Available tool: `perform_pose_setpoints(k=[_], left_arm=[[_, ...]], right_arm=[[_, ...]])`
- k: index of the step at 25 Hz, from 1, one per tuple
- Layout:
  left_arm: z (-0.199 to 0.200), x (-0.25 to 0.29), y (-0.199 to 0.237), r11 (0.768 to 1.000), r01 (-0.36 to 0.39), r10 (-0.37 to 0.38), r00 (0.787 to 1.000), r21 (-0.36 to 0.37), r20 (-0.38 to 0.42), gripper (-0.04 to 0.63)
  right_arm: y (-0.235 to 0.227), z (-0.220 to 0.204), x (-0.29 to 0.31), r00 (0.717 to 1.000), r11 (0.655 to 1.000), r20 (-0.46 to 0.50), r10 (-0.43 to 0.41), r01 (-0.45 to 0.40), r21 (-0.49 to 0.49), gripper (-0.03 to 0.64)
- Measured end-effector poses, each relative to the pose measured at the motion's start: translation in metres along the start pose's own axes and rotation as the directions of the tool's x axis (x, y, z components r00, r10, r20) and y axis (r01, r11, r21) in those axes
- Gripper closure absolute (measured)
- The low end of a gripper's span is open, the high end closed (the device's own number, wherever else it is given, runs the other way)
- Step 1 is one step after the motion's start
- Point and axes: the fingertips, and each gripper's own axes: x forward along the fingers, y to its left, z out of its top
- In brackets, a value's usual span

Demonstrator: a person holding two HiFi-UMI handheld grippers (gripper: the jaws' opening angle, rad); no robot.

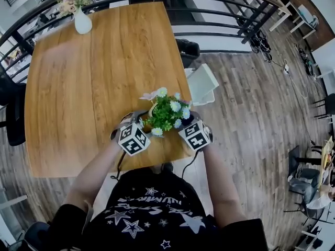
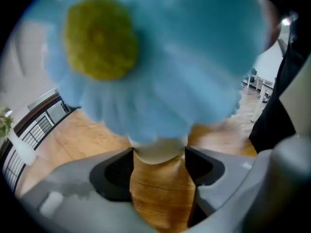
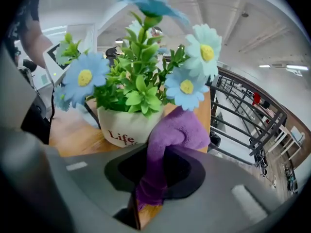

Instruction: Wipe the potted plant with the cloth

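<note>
Right now the potted plant (image 1: 166, 114) stands upright on the table (image 1: 94, 88), between the two tools; its white pot sits in the gap of the left tool (image 2: 159, 158), whose jaws stand wide apart and press on the pot's two sides; a big blue flower fills most of that tool's view; the purple cloth (image 3: 170, 140) is pinched tight in the right tool (image 3: 154, 171); its loose bunch sticks out past the jaw tips, up against the pot's side; far ahead of both tools, at the table's other end, stands a white vase (image 1: 82, 22) with flowers.
</note>
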Motion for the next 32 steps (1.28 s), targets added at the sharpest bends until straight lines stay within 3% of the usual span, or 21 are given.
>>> perform_pose_setpoints(k=[6,11,22,32], left_arm=[[0.003,0.000,-0.006,0.999,-0.031,0.030,0.999,-0.031,-0.037,0.255],[0.005,0.004,-0.004,0.986,-0.109,0.105,0.994,-0.124,-0.036,0.255],[0.010,0.005,-0.009,0.952,-0.205,0.195,0.979,-0.228,-0.065,0.255],[0.011,0.009,-0.015,0.937,-0.233,0.224,0.972,-0.262,-0.065,0.256]], right_arm=[[0.008,-0.008,-0.008,1.000,1.000,-0.020,-0.014,0.015,0.022,0.534],[0.033,-0.008,-0.010,0.999,0.999,-0.007,0.042,-0.042,0.029,0.534],[0.087,-0.003,-0.027,0.984,0.985,0.041,0.173,-0.172,-0.030,0.532],[0.101,-0.005,-0.033,0.976,0.976,0.054,0.210,-0.205,-0.077,0.532]])
